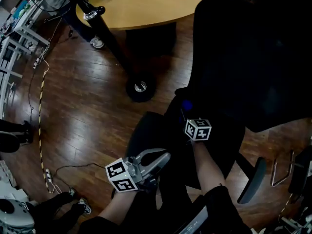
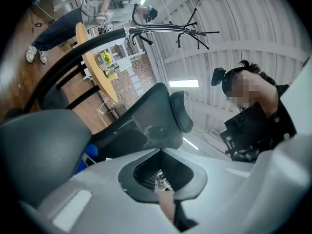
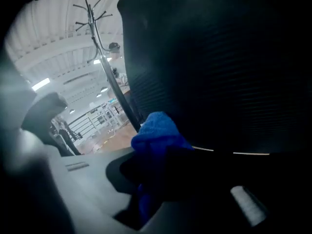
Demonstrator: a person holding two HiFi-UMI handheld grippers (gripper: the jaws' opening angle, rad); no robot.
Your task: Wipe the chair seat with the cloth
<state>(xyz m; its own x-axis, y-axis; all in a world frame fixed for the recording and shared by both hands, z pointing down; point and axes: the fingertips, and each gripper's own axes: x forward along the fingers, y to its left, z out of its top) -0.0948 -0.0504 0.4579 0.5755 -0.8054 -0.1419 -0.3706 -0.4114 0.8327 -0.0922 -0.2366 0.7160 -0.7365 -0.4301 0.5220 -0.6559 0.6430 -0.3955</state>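
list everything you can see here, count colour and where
office chair: one, black, right of centre, mesh back
cloth: one, blue, in the right gripper, close to the chair back
table: one, light wood, top of the head view
stand base: one, black, on the floor below the table
cable: one, dark, on the floor, lower left
floor: dark wood planks
coat rack: one, dark, background
left gripper: one, grey, jaws together, empty
right gripper: one, grey, shut on the cloth
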